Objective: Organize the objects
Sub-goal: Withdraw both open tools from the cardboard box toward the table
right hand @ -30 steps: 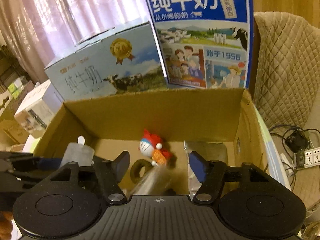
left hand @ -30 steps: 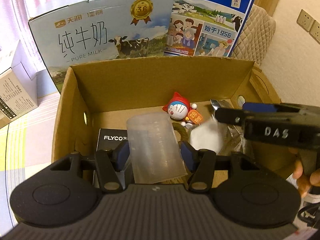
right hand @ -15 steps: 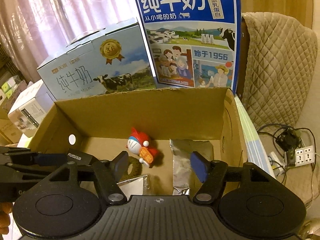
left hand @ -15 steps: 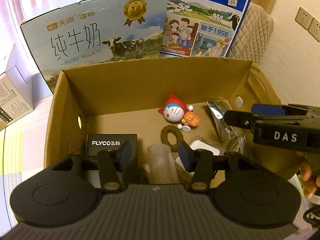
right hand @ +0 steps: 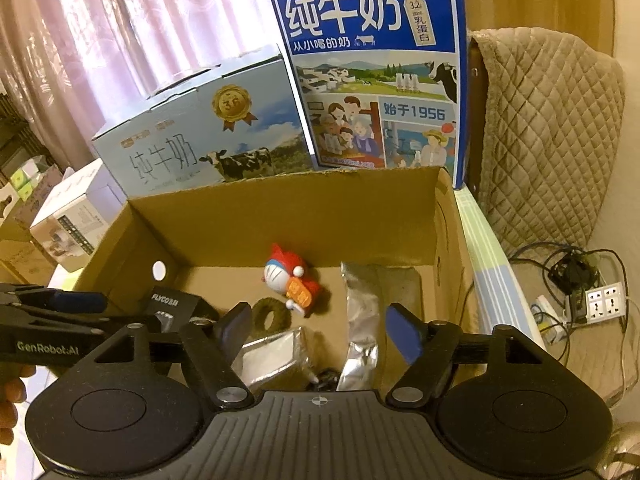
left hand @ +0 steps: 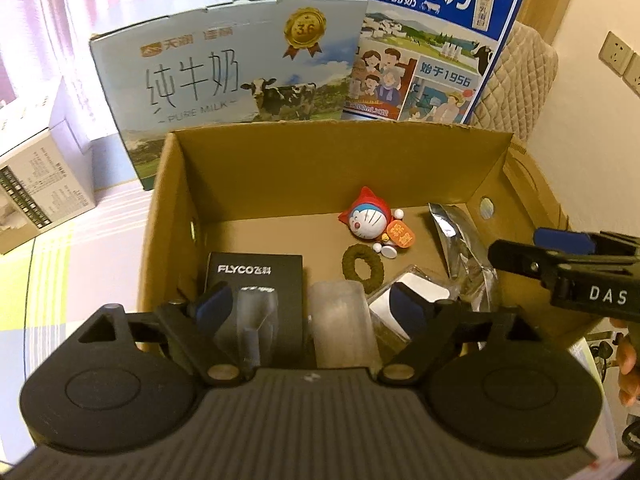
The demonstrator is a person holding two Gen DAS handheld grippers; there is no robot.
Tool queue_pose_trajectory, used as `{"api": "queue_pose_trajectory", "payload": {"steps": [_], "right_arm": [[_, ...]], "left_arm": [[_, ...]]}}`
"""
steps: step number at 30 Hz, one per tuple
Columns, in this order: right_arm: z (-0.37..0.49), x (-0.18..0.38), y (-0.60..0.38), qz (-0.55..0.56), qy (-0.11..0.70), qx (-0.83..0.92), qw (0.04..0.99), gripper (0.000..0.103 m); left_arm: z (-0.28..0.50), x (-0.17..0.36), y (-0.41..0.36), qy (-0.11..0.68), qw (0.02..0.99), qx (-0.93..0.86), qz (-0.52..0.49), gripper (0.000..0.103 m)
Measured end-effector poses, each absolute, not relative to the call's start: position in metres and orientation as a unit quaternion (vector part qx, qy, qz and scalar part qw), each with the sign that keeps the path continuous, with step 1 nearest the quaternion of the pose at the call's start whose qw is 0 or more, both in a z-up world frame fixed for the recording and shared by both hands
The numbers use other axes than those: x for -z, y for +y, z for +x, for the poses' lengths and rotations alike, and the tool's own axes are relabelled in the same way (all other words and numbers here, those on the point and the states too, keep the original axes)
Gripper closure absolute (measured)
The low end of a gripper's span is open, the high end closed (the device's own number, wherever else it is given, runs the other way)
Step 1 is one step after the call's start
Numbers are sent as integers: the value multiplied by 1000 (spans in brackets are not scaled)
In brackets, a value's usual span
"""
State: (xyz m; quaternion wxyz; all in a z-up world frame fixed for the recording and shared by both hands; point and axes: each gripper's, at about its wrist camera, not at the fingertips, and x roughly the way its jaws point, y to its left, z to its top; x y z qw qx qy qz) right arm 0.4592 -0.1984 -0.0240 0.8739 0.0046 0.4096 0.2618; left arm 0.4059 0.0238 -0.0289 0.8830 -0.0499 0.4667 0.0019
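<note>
The left gripper (left hand: 308,304) is letting go: its fingers are opening over the clear plastic piece (left hand: 342,324), which now lies in the cardboard box (left hand: 320,160). The right gripper (right hand: 320,330) is opening too, holding nothing. Next, lift out and fetch another thing.

The open box (left hand: 280,168) is plain brown corrugated cardboard, matt and raw at the edges, while the milk cartons (left hand: 224,76) behind it are smooth printed card. Inside lie a crinkled, shiny foil pouch (right hand: 362,320), a glossy plastic figurine (left hand: 370,220), a frosted translucent plastic piece (left hand: 340,324) and a fuzzy cloth ring (left hand: 362,266).
</note>
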Motion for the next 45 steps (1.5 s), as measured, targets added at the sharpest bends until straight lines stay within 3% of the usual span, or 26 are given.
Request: {"api": "queue_pose_trajectory", "payload": {"steps": [22, 45], "right_arm": [[366, -17, -223, 53, 369, -311, 874, 29], [282, -22, -227, 42, 365, -319, 873, 29]], "left_arm": [[313, -18, 29, 441, 894, -25, -75, 16], [218, -17, 22, 453, 886, -32, -93, 15]]}}
